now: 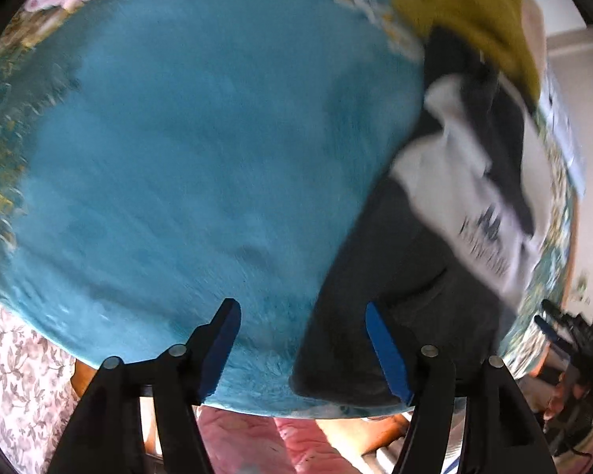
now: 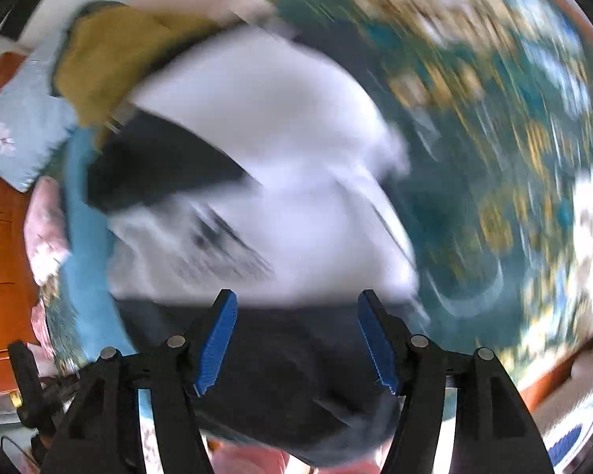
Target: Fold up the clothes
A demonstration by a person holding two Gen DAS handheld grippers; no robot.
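Teal fleece blanket (image 1: 178,158) carries the heaped clothes (image 1: 454,181) (white, black, mustard) at its right edge; left gripper (image 1: 302,349) and right gripper (image 2: 296,341) both gape wide, holding nothing.

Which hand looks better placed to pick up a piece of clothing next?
Probably the right gripper: the dark garment fills the gap between its open fingers. The left gripper faces mostly bare blue blanket.

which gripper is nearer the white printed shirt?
Right. The right gripper hovers open just short of the white printed shirt; the left gripper sits off to its left over the blue blanket.
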